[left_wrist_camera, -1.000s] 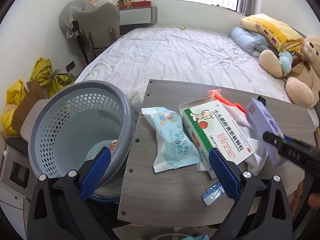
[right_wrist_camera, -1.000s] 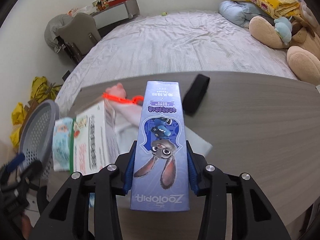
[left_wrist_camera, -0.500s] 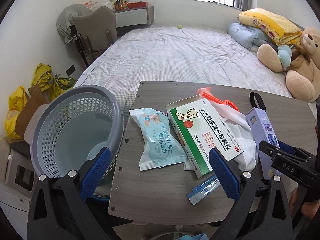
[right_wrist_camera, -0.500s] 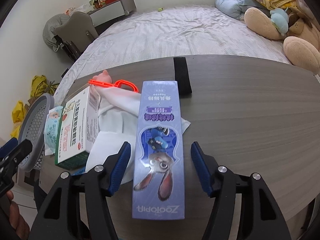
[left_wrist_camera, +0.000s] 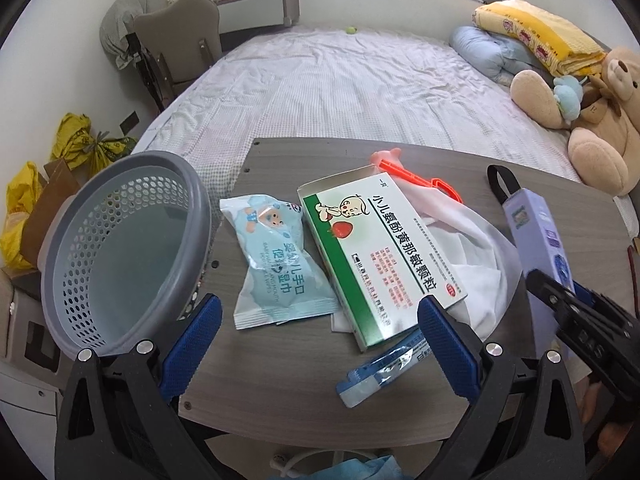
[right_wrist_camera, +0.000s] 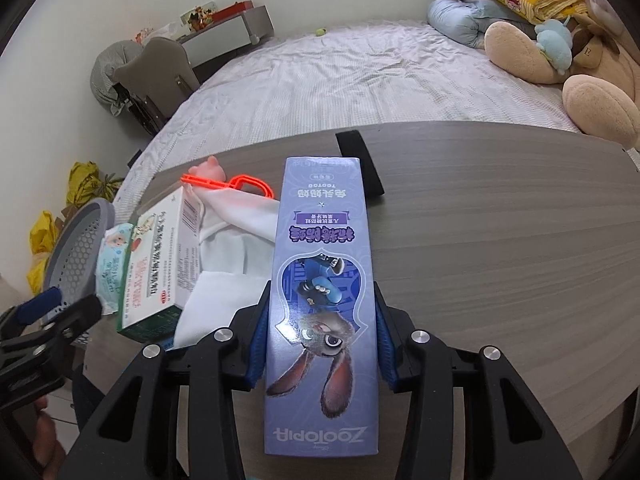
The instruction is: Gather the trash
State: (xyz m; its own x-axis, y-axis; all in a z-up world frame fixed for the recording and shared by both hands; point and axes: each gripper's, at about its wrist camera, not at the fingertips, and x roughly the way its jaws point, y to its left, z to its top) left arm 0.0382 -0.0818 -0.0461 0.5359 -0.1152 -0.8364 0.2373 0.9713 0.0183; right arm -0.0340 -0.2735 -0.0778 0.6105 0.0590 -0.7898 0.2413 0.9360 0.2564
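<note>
My right gripper (right_wrist_camera: 320, 320) is shut on a long purple Zootopia box (right_wrist_camera: 322, 280), which also shows at the right of the left wrist view (left_wrist_camera: 538, 232). My left gripper (left_wrist_camera: 316, 340) is open and empty above the table's near edge. Ahead of it lie a light blue wipes packet (left_wrist_camera: 276, 264), a green and white medicine box (left_wrist_camera: 380, 252), a white cloth (left_wrist_camera: 476, 264) and a small blue sachet (left_wrist_camera: 384, 372). A grey perforated trash basket (left_wrist_camera: 116, 252) stands left of the table, also in the right wrist view (right_wrist_camera: 74, 248).
The grey wooden table (right_wrist_camera: 500, 240) carries an orange plastic clip (right_wrist_camera: 228, 184) and a black strap (right_wrist_camera: 358, 160). Beyond it is a bed (left_wrist_camera: 340, 88) with a teddy bear (left_wrist_camera: 592, 120) and pillows. Yellow bags (left_wrist_camera: 24, 208) and a chair (left_wrist_camera: 180, 44) are at the left.
The right gripper opened around the purple box half a second ago and has closed on it again. The left gripper has pulled back and shifted right, so the basket sits further left in its view.
</note>
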